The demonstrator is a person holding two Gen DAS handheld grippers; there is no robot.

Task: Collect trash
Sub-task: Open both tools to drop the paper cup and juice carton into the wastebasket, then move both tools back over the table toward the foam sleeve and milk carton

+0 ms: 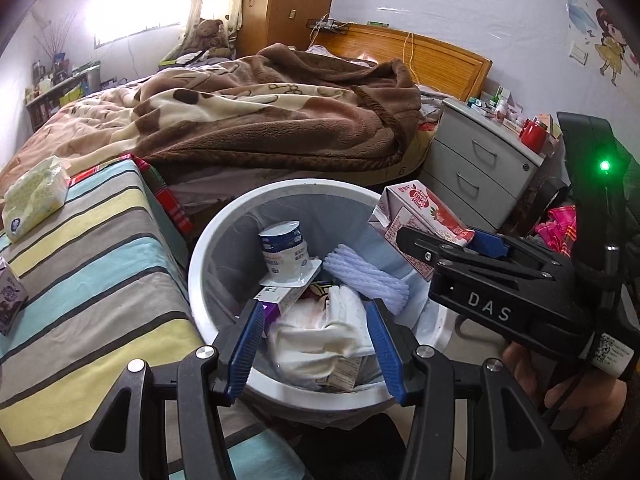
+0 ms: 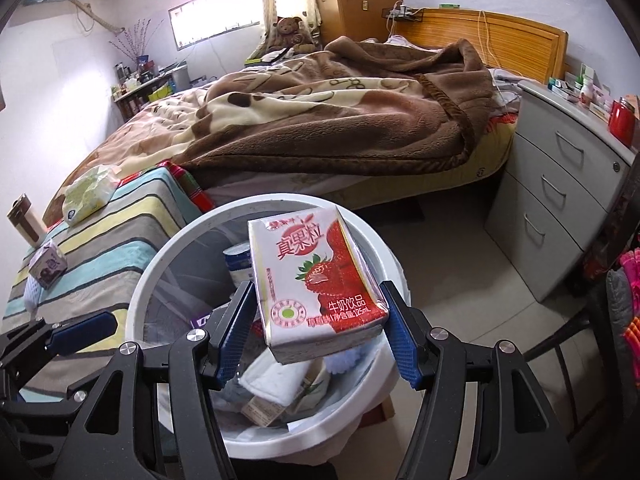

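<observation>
A white trash bin (image 1: 200,256) (image 2: 140,280) stands by the bed, holding a yogurt cup (image 1: 284,252), white foam netting (image 1: 368,280), crumpled paper and cartons. My right gripper (image 2: 318,304) (image 1: 440,242) holds a strawberry milk carton (image 2: 316,280) (image 1: 420,216) over the bin's right rim; the jaws look wide, touching the carton's sides. My left gripper (image 1: 316,320) (image 2: 86,326) is open and empty just above the bin's near rim. A purple milk carton (image 1: 10,300) (image 2: 48,266) and a tissue pack (image 1: 36,196) (image 2: 90,194) lie on the striped surface (image 1: 100,280).
A bed with a brown blanket (image 1: 260,120) lies behind the bin. A grey drawer cabinet (image 1: 480,168) (image 2: 560,208) with small items stands at the right. A brown tumbler (image 2: 26,216) stands on the striped surface's far left. Tiled floor (image 2: 460,248) lies right of the bin.
</observation>
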